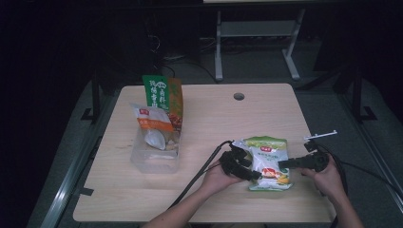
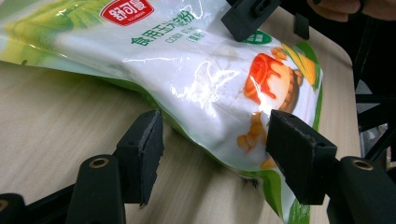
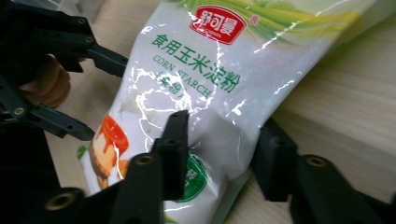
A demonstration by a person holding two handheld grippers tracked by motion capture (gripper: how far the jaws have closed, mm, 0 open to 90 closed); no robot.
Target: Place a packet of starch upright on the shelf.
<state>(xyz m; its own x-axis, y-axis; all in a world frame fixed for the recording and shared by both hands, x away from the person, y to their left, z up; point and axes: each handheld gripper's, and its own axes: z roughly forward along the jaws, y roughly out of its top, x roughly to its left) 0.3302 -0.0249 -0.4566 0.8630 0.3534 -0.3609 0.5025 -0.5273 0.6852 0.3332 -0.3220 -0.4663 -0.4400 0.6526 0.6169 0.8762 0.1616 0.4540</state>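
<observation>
1. One corn starch bag lies flat on the wooden tabletop, near its front edge and right of centre, between the person's two hands
2. Two grippers work on it: the left gripper meets the bag's left edge, the right gripper its right edge
3. In the left gripper view the jaws stand apart, straddling the bag's lower corner without clamping it; one jaw sits beside the green rim, the other over the printed picture
4. In the right gripper view the jaws likewise stand apart, one over the bag's face, one at its edge (not pressed together)
5. Readable print: "CORN STARCH" in green under Chinese characters, plus a red oval brand logo
6. One clear plastic bin stands at the left, holding two packets: a tall green-and-orange packet and a white-and-orange packet
</observation>
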